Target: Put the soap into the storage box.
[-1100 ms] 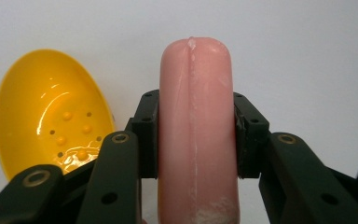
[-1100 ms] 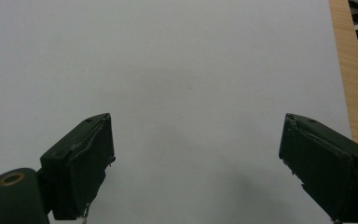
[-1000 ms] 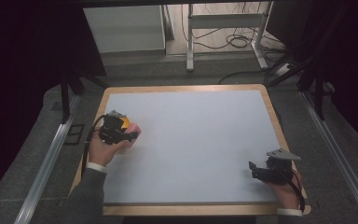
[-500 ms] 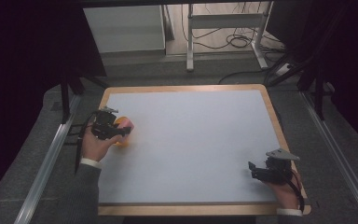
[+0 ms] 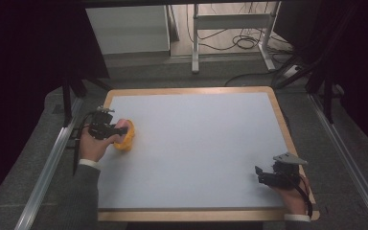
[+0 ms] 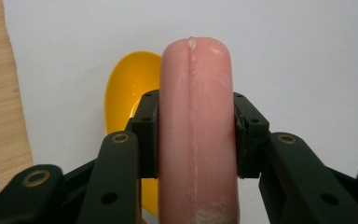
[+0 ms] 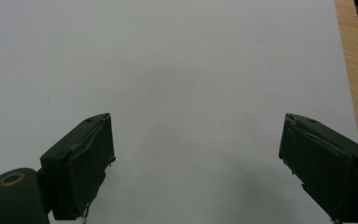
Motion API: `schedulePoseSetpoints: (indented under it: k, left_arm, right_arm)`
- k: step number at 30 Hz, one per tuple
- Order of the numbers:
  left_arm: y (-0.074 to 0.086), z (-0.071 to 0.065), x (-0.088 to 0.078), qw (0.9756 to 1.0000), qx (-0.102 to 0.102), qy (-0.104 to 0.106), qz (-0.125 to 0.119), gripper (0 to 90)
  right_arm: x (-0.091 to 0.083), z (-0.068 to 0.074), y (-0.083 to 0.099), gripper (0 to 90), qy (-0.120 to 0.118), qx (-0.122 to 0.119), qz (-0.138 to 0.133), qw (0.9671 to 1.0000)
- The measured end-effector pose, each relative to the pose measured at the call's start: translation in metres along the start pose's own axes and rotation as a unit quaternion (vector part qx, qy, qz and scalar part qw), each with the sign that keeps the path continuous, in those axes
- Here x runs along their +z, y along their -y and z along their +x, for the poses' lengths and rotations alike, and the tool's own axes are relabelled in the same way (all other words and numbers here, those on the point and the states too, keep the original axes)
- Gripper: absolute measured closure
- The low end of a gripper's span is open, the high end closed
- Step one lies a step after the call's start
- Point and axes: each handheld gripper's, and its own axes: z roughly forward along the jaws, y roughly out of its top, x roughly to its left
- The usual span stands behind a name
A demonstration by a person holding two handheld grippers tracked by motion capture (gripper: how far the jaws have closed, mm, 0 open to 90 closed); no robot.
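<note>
The left gripper [image 6: 196, 135] has its black jaws clamped on a pink sausage [image 6: 196, 130], most likely a toy one, which stands up the middle of the left gripper view with a pale seam running along its length; the pads [image 6: 148, 135] press its two flanks about halfway up. Behind the sausage, left of centre in that frame, lies a yellow bowl [image 6: 126, 88], hollow side showing. In the high view the left gripper [image 5: 106, 130] sits at the left of the frame, the sausage [image 5: 122, 129] over the yellow bowl [image 5: 126, 139], which rests on the pale grey mat [image 5: 201, 143] close to its left edge, inside the wooden table rim [image 5: 187, 90]

The right gripper [image 7: 196, 163] stands wide apart with nothing between its jaws, pale mat beneath; in the high view the right gripper [image 5: 268, 176] is at the lower right of the frame, well apart from the bowl

Risks, as I judge them: the sausage is round and smooth, so it could swivel or slide in the pads if the hand tilts. The bowl looks light and lies near the mat's edge, so a nudge from a jaw or the sausage's end could tip it or push it toward the rim. Let go while off-centre, the sausage may catch the bowl's lip and roll out onto the mat
</note>
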Motion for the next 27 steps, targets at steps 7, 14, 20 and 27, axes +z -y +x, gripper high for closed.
schedulePoseSetpoints:
  k: [7,14,20,27]
  left_arm:
    - [-0.002,0.005,0.009,0.9999,-0.006,-0.008,0.007,60.2]
    - [-0.002,0.01,0.021,0.9996,-0.012,-0.016,0.017,60.2]
    - [0.001,0.013,0.035,0.9993,-0.018,-0.014,0.03,60.2]
    - [0.006,0.017,0.045,0.999,-0.024,-0.016,0.036,60.1]
  right_arm:
    - [-0.001,-0.001,0.0,9.8,0.001,0.0,-0.003,1.0]
    - [-0.001,-0.001,0.0,9.8,0.001,0.001,-0.002,1.0]
    - [0.0,-0.001,0.0,9.7,0.001,0.0,-0.002,1.0]
    - [0.002,0.001,0.001,9.8,0.0,-0.002,0.001,1.0]
